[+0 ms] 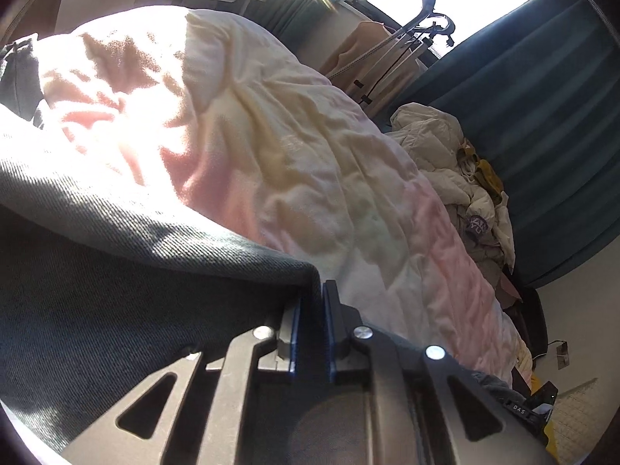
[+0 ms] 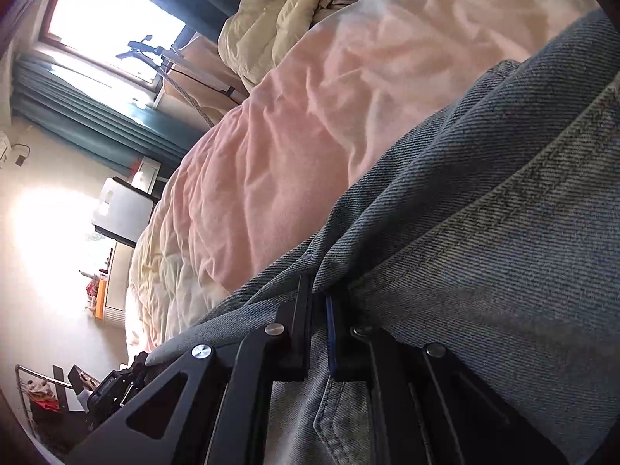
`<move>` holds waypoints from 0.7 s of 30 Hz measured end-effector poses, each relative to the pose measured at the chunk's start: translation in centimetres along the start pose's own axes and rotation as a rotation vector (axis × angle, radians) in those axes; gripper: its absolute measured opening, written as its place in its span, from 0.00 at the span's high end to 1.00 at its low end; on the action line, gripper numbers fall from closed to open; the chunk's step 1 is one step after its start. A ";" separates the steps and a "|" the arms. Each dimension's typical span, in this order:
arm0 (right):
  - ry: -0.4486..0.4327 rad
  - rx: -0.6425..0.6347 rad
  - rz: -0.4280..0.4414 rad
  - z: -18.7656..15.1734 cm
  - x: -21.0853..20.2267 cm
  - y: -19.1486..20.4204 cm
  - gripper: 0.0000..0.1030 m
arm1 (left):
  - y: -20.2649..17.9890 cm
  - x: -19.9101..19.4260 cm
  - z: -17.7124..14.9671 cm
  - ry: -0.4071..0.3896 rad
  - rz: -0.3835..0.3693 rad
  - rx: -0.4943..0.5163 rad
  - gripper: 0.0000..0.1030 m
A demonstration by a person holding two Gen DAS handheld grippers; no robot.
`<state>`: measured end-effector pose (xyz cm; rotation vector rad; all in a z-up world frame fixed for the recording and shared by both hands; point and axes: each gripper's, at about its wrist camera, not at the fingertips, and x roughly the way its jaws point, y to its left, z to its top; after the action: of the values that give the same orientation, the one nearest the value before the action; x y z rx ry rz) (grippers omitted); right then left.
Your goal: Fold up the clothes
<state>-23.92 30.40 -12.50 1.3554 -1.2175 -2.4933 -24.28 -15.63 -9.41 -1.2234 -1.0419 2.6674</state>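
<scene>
The blue denim jeans (image 2: pixel 484 240) lie over the pink-and-cream quilt (image 1: pixel 310 178) on the bed, pinched at an edge by the left gripper (image 1: pixel 313 310) and at a seam by the right gripper (image 2: pixel 318 310), so both grips should travel together, keeping the cloth taut and edges matched.

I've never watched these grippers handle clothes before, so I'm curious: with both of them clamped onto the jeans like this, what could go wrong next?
1. The left gripper pinches only the very edge of the jeans; a tug might pull the denim free.
2. The right gripper bites bunched folds near a seam, so the fold may come out uneven.
3. The pink blanket underneath is rumpled, and dragging the jeans could wrinkle them or shift it.
</scene>
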 end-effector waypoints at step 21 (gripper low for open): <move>0.035 -0.354 -0.085 -7.8 -2.3 7.5 0.55 | 19.5 -24.3 4.6 -0.214 0.150 -0.387 0.33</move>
<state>-19.03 21.37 -8.34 1.3713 -0.6789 -2.5668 -5.92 -40.26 -2.49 -1.1200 -1.6217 2.8503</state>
